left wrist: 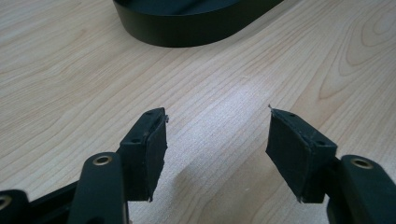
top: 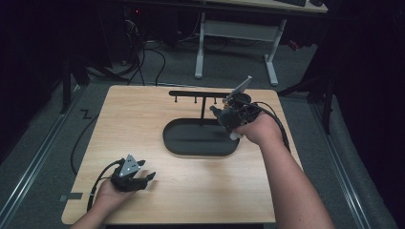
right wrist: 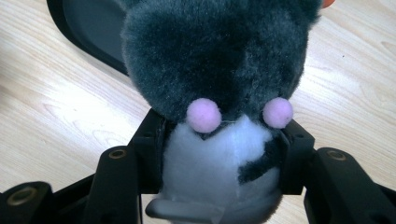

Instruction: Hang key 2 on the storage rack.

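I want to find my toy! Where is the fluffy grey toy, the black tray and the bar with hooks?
fluffy grey toy (right wrist: 215, 60), right gripper view, on its dark grey fur.
black tray (top: 200, 149), high view, on its near rim.
bar with hooks (top: 191, 93), high view, on the flat top bar.

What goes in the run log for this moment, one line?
right gripper: shut on grey-and-white plush toy, above black oval tray | left gripper: open, empty, over light wooden table
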